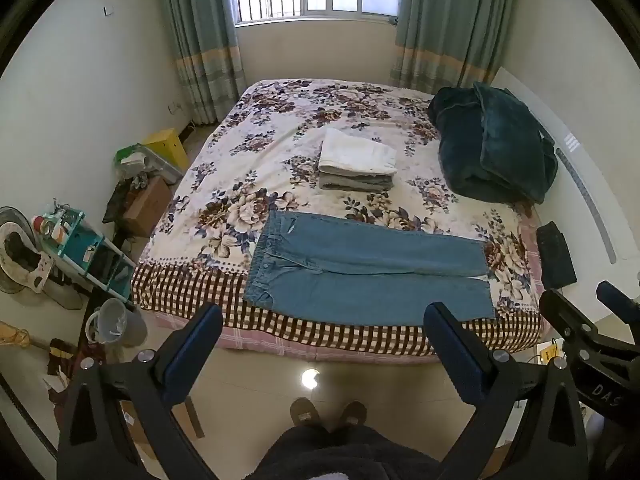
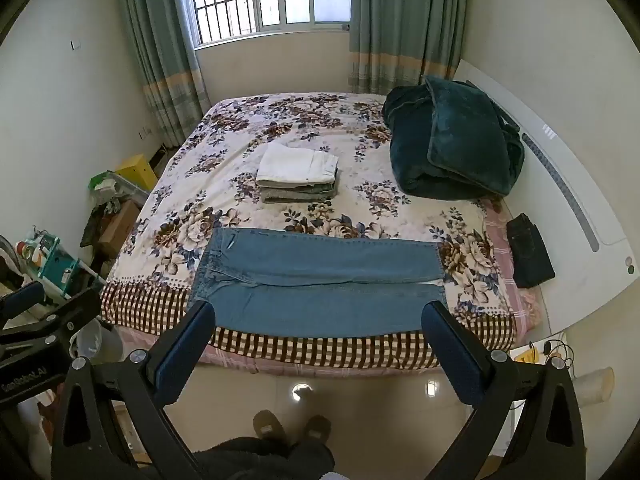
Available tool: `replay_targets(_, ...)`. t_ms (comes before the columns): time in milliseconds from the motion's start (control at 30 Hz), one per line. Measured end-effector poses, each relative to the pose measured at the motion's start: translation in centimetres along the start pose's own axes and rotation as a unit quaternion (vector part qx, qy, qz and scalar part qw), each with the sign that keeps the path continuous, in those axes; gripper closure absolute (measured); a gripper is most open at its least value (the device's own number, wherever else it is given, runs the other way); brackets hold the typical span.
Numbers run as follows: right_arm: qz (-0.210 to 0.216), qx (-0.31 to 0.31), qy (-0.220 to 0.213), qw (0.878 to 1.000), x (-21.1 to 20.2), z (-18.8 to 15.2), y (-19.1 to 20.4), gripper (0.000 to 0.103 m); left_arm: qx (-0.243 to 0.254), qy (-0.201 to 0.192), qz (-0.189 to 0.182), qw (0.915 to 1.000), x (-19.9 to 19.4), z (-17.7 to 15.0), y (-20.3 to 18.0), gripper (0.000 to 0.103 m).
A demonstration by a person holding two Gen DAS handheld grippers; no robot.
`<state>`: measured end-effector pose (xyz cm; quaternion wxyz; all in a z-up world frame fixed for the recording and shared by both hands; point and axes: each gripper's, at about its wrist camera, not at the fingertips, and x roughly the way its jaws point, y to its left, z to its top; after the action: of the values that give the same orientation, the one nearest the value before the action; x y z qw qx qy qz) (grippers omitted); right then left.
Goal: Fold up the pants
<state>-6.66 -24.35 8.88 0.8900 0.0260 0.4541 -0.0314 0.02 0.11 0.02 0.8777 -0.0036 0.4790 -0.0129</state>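
Observation:
A pair of blue jeans [image 1: 360, 272] [image 2: 320, 284] lies flat across the near edge of the bed, waistband to the left, both legs running right, side by side. My left gripper [image 1: 322, 320] hangs open above the floor, short of the bed's edge, nothing between its fingers. My right gripper [image 2: 318, 316] is also open and empty, held at the same distance from the jeans. In the left wrist view the right gripper [image 1: 580, 304] shows at the right edge; in the right wrist view the left gripper [image 2: 44, 304] shows at the left edge.
A stack of folded clothes [image 1: 356, 160] [image 2: 298, 176] sits mid-bed. A dark green blanket [image 1: 492, 144] [image 2: 452, 148] is heaped at the far right, a dark folded item [image 2: 530, 252] at the bed's right edge. Clutter, a bucket [image 1: 116, 322] and a shelf crowd the floor at left. A person's slippered feet [image 1: 328, 412] stand on the tiles.

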Motion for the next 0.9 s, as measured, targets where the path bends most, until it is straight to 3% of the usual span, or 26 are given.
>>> replay_targets(900,-0.002,-0.001,0.004,1.0,-0.4,0.1,-0.2,0.0,0.003,-0.009,0.002,1.0,-0.7,0.9,-0.7,0.0)
